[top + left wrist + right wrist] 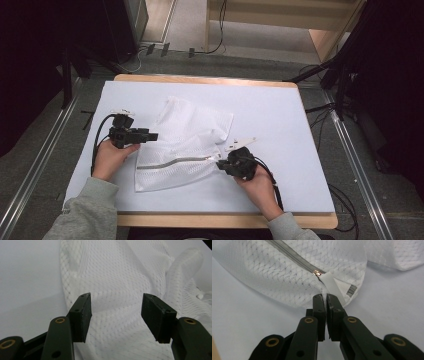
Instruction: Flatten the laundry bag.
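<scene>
A white mesh bag (187,132) with a grey zipper (172,162) lies crumpled on the white-covered table (280,115). My left gripper (154,136) hovers at the bag's left side. In the left gripper view its jaws stand wide open (116,312) over the mesh bag (120,277), with nothing pinched. My right gripper (222,162) sits at the zipper's right end. In the right gripper view its jaws are shut (326,298) on the edge of the mesh bag (287,277), just below the zipper slider (317,272) and its white pull tab (330,282).
The table's wooden rim (200,79) shows at the far and near edges. Bare cover lies right of the bag and in front of it. Cables (320,107) and dark stands crowd the floor to the right, and metal rails (45,150) run along both sides.
</scene>
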Action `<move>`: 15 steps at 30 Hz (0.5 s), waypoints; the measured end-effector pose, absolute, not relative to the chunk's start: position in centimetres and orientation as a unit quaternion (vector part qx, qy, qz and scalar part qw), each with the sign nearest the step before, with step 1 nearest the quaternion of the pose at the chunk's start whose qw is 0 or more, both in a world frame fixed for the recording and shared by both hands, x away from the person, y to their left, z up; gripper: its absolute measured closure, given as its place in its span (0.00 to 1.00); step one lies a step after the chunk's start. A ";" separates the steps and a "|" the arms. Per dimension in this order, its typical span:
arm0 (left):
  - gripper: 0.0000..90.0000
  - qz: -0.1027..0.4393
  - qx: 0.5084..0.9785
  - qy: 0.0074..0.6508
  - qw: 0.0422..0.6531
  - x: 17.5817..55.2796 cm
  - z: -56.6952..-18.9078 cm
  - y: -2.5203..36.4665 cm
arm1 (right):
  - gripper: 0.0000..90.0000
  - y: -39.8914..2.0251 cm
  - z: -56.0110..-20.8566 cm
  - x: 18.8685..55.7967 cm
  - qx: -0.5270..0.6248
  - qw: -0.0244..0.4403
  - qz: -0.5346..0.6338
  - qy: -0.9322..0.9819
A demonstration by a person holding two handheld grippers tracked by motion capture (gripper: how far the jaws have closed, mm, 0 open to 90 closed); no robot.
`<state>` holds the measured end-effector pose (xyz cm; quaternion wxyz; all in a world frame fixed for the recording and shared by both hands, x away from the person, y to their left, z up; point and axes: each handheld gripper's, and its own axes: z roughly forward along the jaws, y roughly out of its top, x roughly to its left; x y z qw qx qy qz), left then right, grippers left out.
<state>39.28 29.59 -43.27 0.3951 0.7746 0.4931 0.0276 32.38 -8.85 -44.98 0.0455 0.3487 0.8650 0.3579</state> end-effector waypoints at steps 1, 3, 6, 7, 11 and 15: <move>0.47 0.031 0.775 0.494 0.393 39.3 -43.3 29.7 | 0.98 -9.3 -44.7 32.1 0.347 0.046 0.360 0.865; 0.47 0.037 0.776 0.496 0.388 39.4 -43.3 29.7 | 0.97 -9.9 -44.4 31.6 0.352 0.045 0.358 0.863; 0.48 0.040 0.779 0.494 0.385 39.7 -43.4 29.5 | 0.97 -10.8 -44.4 31.1 0.357 0.038 0.358 0.862; 0.48 0.040 0.780 0.493 0.382 39.9 -43.5 29.3 | 0.97 -11.0 -44.5 30.9 0.359 0.035 0.356 0.862; 0.52 0.046 0.783 0.492 0.378 40.5 -43.6 28.9 | 0.97 -12.2 -44.6 30.0 0.366 0.036 0.350 0.862; 0.55 0.043 0.786 0.493 0.371 41.5 -43.8 28.5 | 0.97 -13.4 -44.8 29.4 0.378 0.038 0.347 0.857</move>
